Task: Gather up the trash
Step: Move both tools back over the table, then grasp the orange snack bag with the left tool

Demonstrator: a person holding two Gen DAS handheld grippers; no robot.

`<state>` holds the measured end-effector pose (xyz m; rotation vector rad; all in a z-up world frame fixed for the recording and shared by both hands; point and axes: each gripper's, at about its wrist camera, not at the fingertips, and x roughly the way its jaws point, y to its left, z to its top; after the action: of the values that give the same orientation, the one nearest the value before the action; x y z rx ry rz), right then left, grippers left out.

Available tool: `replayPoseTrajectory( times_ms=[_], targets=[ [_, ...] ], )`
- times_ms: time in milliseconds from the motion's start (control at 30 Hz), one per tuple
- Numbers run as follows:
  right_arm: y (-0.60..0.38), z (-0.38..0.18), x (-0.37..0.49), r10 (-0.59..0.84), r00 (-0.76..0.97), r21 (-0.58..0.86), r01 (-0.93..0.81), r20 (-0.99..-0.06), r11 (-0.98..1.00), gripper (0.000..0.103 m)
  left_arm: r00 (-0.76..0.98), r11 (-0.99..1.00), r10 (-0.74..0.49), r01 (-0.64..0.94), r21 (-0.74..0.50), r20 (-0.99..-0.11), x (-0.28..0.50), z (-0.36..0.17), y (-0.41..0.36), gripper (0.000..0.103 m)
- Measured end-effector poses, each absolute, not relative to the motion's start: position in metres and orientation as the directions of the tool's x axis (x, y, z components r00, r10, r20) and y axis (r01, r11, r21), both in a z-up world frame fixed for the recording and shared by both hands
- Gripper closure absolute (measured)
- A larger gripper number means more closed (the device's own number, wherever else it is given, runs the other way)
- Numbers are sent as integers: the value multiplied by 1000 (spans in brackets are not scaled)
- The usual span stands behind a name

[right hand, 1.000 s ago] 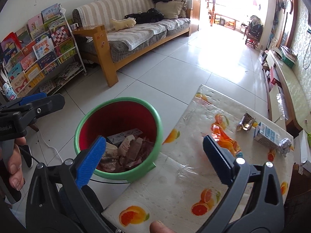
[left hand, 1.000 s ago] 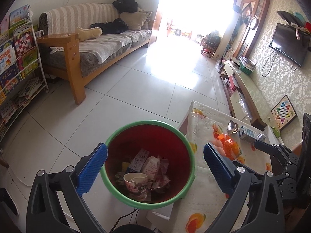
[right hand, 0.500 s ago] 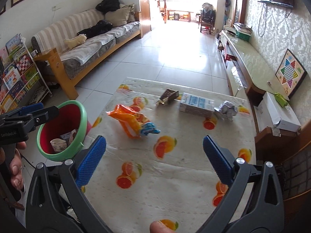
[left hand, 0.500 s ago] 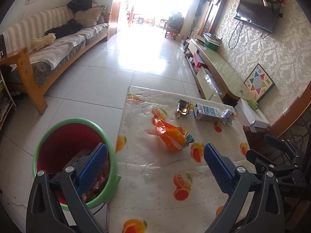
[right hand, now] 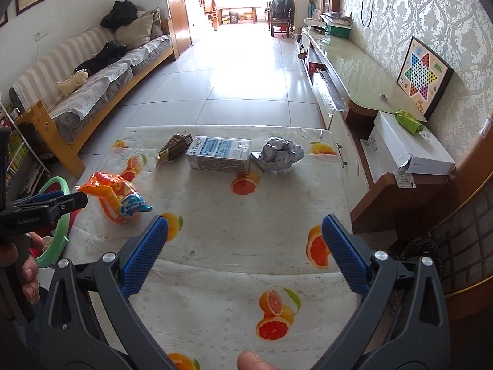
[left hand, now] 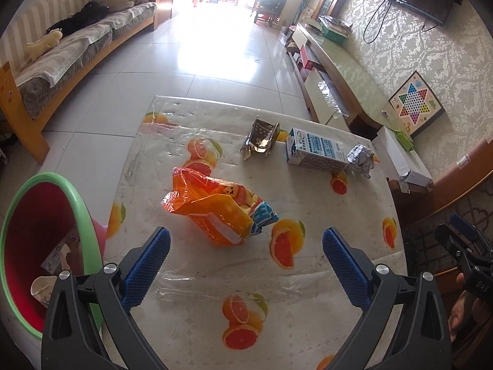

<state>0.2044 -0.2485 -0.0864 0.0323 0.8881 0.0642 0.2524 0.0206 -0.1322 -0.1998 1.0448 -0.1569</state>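
- Four pieces of trash lie on the table (left hand: 308, 293) in the left wrist view: an orange snack bag (left hand: 215, 209) near the left edge, and along the far edge a torn foil wrapper (left hand: 260, 137), a milk carton (left hand: 314, 151) on its side and a crumpled foil ball (left hand: 360, 160) touching the carton's right end.
- The left gripper (left hand: 243, 265) hangs just short of the snack bag, jaws spread wide and gripping nothing.
- A red bin with a green rim (left hand: 81, 212) stands against the table's left edge with paper scraps inside.
- At the right edge of that view the right gripper's tip and a hand (left hand: 462, 308) show, off the table's right side.
- In the right wrist view the right gripper (right hand: 245, 252) hovers over the table's near middle, jaws wide apart and empty, well apart from the carton (right hand: 218, 154) and foil ball (right hand: 279, 154) at the far edge.
- The wrapper (right hand: 172, 149) lies just left of the carton; the snack bag (right hand: 115, 195) sits at the left edge, with the left gripper's closed-looking tip (right hand: 67, 202) beside it and the bin's rim (right hand: 57, 243) below.
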Motion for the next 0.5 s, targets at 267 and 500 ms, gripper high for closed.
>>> replayPoseTrajectory(
  times_ms=[267,500],
  targets=[
    [-259,-114,254,51,607,51,-17,-793,999,5,437,957,-203,-100,-272,-876,292,-180,28,8],
    [-271,-141,307,19,590,44,28,-807,999,5,424,942,-200,-163,-292,-883,313,-200,32,8]
  ],
)
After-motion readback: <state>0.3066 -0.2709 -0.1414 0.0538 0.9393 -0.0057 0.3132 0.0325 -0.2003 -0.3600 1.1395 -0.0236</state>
